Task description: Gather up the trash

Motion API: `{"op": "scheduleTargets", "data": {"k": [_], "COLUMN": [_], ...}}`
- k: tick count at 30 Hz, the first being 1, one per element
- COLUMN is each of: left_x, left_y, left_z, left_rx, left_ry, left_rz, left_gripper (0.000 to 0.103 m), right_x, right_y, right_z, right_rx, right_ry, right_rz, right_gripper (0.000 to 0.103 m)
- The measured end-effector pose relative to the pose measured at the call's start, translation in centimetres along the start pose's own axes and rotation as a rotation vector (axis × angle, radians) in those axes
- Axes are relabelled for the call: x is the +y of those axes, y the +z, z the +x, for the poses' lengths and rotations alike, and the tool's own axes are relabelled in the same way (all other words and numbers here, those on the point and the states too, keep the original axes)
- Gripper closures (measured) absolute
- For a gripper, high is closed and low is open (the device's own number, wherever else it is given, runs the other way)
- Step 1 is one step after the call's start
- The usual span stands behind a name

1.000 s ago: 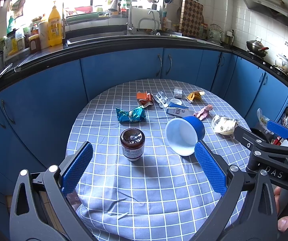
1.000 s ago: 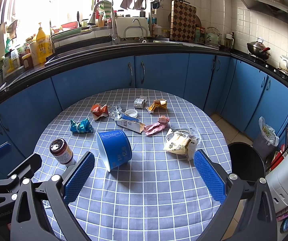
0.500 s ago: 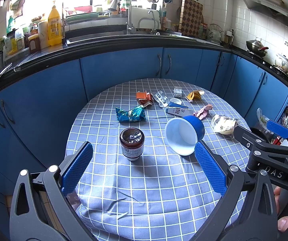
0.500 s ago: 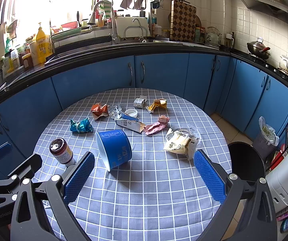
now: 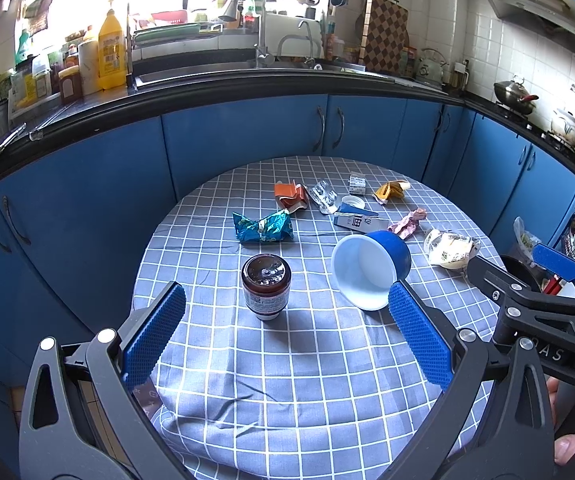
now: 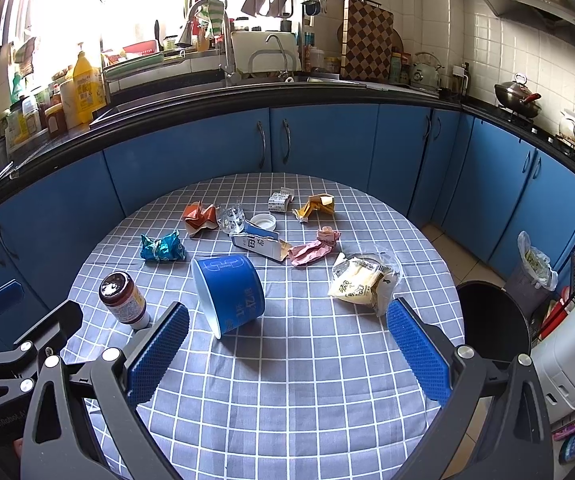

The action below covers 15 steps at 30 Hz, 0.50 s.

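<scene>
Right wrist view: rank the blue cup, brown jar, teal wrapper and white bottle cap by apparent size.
1. blue cup
2. brown jar
3. teal wrapper, close to the jar; it lies farther away, so this order is unsure
4. white bottle cap, clearly smallest

Crumpled teal foil wrapper (image 6: 162,247), orange crushed carton (image 6: 199,218), clear plastic scrap (image 6: 231,219), flattened blue-white milk carton (image 6: 259,243), pink wrapper (image 6: 314,247), yellow wrapper (image 6: 315,205), clear bag with yellow contents (image 6: 361,280) — scattered on checked tablecloth; blue paper tub (image 6: 229,294) tipped sideways.
</scene>
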State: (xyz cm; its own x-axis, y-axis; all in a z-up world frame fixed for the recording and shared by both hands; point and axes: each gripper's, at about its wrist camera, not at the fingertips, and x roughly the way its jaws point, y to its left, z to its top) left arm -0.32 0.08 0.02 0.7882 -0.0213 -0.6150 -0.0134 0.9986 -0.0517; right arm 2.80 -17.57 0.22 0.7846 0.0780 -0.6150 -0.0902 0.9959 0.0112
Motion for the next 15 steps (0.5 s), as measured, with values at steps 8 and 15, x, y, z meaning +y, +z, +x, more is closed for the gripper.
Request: {"op": "scheduleTargets", "data": {"k": [8, 15], "left_x": [0.16, 0.15], "left_y": [0.03, 0.04], "left_z": [0.02, 0.02], "left_rx": [0.001, 0.001], "left_ry": [-0.002, -0.001], "left_rz": [-0.002, -0.002], "left_gripper": [0.003, 0.003], "right_x": [-0.04, -0.09], "right_y": [-0.04, 0.06], "right_z": [0.05, 0.12], "right_rx": [0.001, 0.001], "right_ry": [-0.001, 0.000], "right_rz": [-0.002, -0.001], "right_gripper": [0.006, 0.006]}}
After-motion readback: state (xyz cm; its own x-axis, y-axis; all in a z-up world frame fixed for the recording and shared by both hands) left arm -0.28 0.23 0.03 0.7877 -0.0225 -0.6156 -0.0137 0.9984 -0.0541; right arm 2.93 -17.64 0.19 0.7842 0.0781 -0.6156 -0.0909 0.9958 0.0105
